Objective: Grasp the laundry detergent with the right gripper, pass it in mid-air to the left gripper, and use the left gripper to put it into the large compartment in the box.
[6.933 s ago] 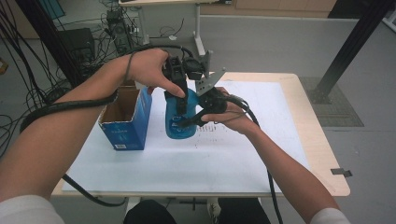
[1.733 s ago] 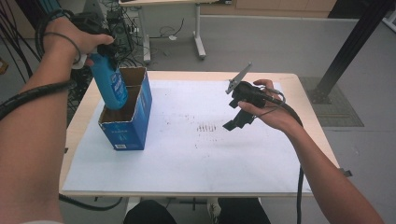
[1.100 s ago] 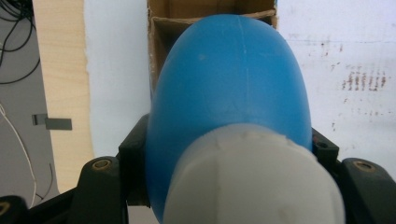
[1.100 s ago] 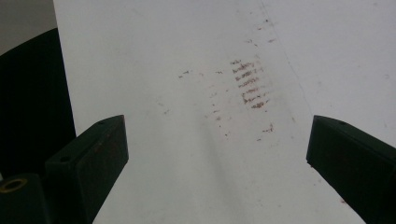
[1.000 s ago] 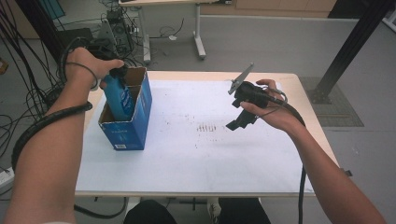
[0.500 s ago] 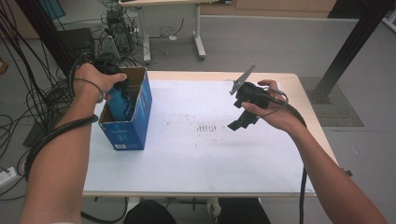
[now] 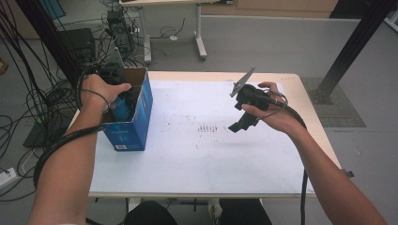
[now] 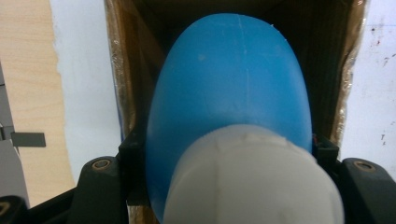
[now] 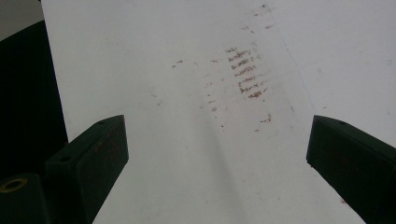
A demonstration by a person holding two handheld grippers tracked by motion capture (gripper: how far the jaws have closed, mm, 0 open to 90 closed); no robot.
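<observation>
A blue bottle (image 8: 233, 88) with a white cap (image 8: 254, 179) hangs inside an open blue cardboard box (image 7: 136, 119) at the table's left. My left gripper (image 8: 229, 154) is shut on the bottle near its cap, jaws pressing both sides. In the high view the bottle (image 7: 123, 105) is mostly sunk below the box rim, under the left hand. My right gripper (image 7: 241, 123) hovers above the white sheet at centre right, held in the right hand. Its jaws stand wide apart in the right gripper view (image 9: 217, 154) with nothing between them.
A white sheet (image 7: 206, 154) covers the wooden table (image 7: 307, 112), with brown smudges (image 9: 245, 72) near the middle. Cables (image 7: 42, 93) and equipment crowd the floor at the left. A black post (image 7: 352, 47) rises at the back right.
My left hand has lowered the blue bottle from above the box down into it. The right hand and its gripper have stayed where they were.
</observation>
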